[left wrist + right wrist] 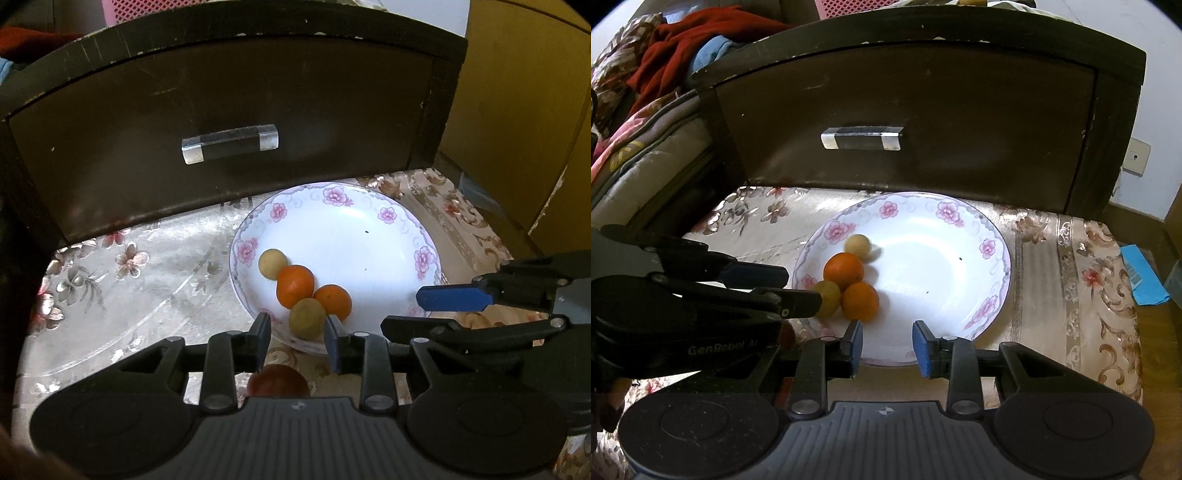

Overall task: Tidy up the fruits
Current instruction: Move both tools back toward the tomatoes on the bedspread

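A white plate with pink flowers [369,229] [945,243] sits on the floral cloth. On its near-left part lie two oranges [295,286] [844,271], a pale yellow fruit [272,263] [857,246] and a greenish fruit [307,318] [827,297]. My left gripper [297,341] is open and empty, its jaws either side of the greenish fruit at the plate's near rim. A dark red fruit [277,382] lies on the cloth below it. My right gripper [886,345] is open and empty over the plate's near rim.
A dark cabinet drawer with a glassy handle [229,144] [862,137] stands right behind the plate. Bedding and red cloth [646,74] lie at the left. A blue object [1141,277] lies at the right, past the cloth's edge.
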`<control>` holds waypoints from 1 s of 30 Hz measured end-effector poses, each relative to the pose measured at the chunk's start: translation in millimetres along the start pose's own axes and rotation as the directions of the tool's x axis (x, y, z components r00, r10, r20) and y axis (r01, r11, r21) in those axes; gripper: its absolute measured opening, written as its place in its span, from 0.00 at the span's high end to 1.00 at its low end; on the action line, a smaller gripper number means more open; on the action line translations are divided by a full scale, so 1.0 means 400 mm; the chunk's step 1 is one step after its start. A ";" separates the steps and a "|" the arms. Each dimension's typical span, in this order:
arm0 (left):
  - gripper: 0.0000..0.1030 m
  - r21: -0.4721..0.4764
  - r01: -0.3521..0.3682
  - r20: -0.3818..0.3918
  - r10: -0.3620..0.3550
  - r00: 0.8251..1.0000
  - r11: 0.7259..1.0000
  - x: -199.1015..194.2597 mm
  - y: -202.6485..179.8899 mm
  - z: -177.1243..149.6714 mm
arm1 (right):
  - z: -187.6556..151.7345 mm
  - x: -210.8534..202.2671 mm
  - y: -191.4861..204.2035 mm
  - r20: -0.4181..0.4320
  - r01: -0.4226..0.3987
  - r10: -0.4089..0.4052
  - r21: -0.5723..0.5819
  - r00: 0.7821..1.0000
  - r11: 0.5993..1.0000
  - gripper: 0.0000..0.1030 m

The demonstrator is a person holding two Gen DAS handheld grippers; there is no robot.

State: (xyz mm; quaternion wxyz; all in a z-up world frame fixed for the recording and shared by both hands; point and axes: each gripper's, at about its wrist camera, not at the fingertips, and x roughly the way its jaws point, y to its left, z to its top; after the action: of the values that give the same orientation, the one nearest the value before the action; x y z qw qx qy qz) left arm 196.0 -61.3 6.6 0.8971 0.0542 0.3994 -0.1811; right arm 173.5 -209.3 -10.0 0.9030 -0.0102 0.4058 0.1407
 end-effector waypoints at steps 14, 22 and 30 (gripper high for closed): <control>0.62 0.024 -0.009 -0.033 0.009 0.999 1.000 -0.048 0.021 -0.054 | -0.035 -0.013 0.049 -0.046 -0.051 0.049 -0.032 0.998 0.998 0.71; 0.62 0.029 -0.019 -0.046 0.020 0.999 0.999 -0.069 0.041 -0.079 | -0.048 -0.015 0.086 -0.064 -0.082 0.078 -0.055 0.995 0.995 0.71; 0.57 0.045 -0.007 -0.043 0.009 0.999 0.999 -0.082 0.038 -0.085 | -0.067 -0.004 0.125 -0.099 -0.115 0.106 -0.087 0.989 0.990 0.69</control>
State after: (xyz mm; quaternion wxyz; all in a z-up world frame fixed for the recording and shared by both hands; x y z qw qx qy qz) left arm 157.6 -29.8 6.9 0.8875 0.0795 0.4145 -0.1852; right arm 139.9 -165.0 -22.1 0.8723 -0.0360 0.4408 0.2084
